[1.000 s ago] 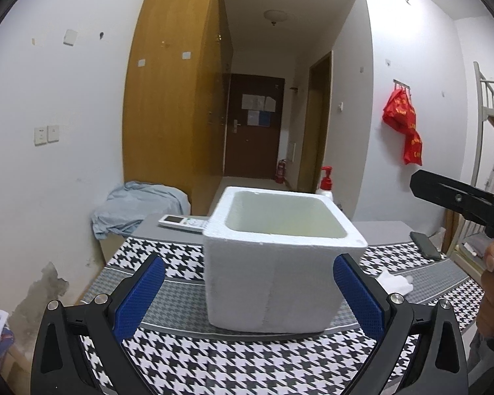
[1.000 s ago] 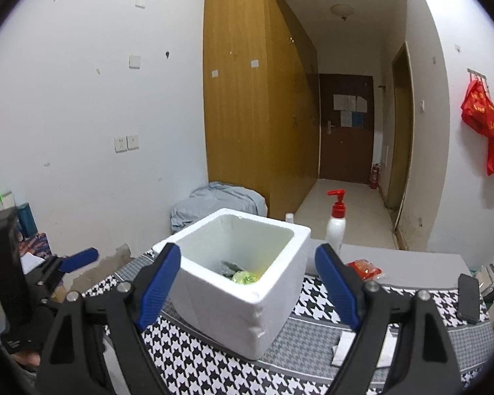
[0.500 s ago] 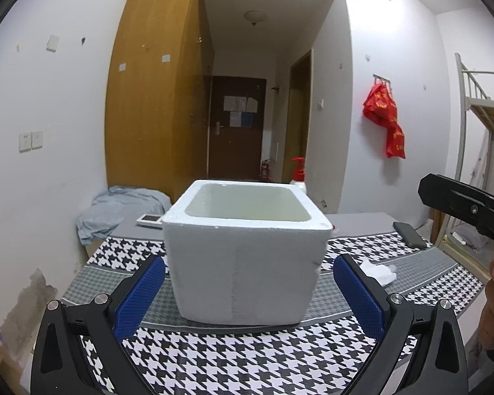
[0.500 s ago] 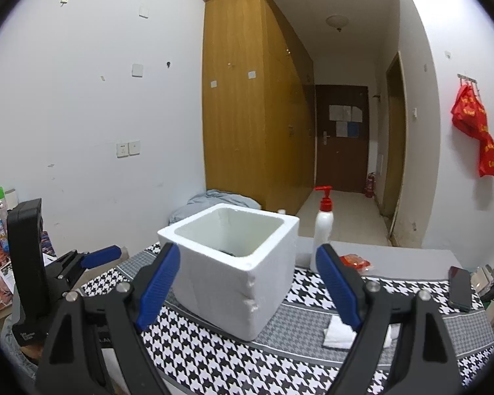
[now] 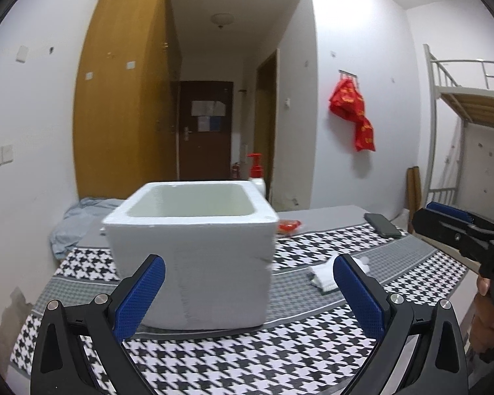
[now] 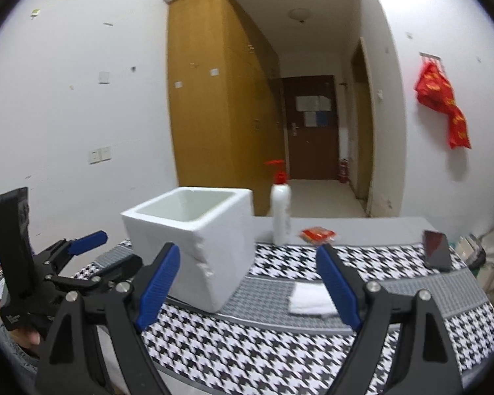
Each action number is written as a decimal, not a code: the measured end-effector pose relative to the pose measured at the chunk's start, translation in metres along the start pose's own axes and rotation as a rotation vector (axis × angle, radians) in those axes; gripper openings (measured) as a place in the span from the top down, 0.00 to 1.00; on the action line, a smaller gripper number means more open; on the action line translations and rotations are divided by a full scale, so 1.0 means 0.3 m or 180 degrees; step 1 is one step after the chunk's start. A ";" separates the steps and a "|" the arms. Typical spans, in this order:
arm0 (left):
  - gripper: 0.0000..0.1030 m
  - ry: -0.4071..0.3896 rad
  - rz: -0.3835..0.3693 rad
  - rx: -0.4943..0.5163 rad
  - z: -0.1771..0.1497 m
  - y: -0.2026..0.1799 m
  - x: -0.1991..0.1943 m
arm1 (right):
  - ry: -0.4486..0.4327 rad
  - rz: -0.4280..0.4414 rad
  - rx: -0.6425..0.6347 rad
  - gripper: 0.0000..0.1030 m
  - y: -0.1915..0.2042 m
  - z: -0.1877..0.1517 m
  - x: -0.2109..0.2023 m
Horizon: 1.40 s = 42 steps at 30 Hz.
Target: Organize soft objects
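A: Item one, white foam box (image 5: pixel 194 256)?
B: Standing upright on houndstooth table cover (image 5: pixel 247 362), top open, inside not visible from either view. Dented along the near corner edge in the right wrist view.

A: Soft items?
B: White folded cloth (image 6: pixel 311 299) lying flat on the grey stripe of the cover, right of the box and apart from it. Red packet (image 6: pixel 317 233) further back on the plain grey part, near a white pump bottle (image 6: pixel 281 210) with red top.

A: Left gripper (image 5: pixel 248 293)?
B: Jaws spread wide, blue pads empty, levelled at the box's front face, not touching it.

A: Right gripper (image 6: pixel 248 288)?
B: Likewise wide apart, nothing between the pads; white cloth just inside the right finger in view, untouched.

A: Other entries?
B: Dark phone (image 6: pixel 437 251) at the far right of the table. Pale blue bundle of fabric (image 5: pixel 79 220) behind the box at left. Red bag (image 5: pixel 352 112) hung on the wall.
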<state>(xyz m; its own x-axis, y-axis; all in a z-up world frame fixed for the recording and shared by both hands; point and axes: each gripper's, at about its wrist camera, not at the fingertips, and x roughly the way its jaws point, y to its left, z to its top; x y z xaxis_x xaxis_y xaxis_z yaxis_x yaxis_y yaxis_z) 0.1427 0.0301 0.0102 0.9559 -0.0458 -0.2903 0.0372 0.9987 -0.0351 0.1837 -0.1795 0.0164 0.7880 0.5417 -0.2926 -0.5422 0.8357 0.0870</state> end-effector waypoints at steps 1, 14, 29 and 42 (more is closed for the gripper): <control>0.01 0.0002 -0.0029 0.0006 -0.001 -0.006 0.006 | 0.0013 -0.0037 0.0023 0.15 -0.013 -0.008 -0.006; 0.01 0.0040 -0.0405 0.0091 -0.039 -0.106 0.066 | 0.0074 -0.0368 0.0351 0.15 -0.118 -0.091 -0.060; 0.01 0.0229 -0.0492 0.0349 -0.028 -0.255 0.164 | 0.0239 -0.0641 0.0633 0.15 -0.273 -0.156 -0.069; 0.01 0.0428 -0.0493 0.0546 -0.020 -0.390 0.266 | 0.0295 -0.0701 0.0741 0.15 -0.402 -0.186 -0.083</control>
<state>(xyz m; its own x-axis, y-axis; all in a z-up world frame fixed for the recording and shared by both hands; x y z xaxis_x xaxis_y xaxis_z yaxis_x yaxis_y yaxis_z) 0.2128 -0.0906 -0.0145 0.8881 -0.1897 -0.4188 0.2399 0.9683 0.0702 0.2132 -0.2989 -0.0398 0.8432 0.3441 -0.4131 -0.2720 0.9358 0.2242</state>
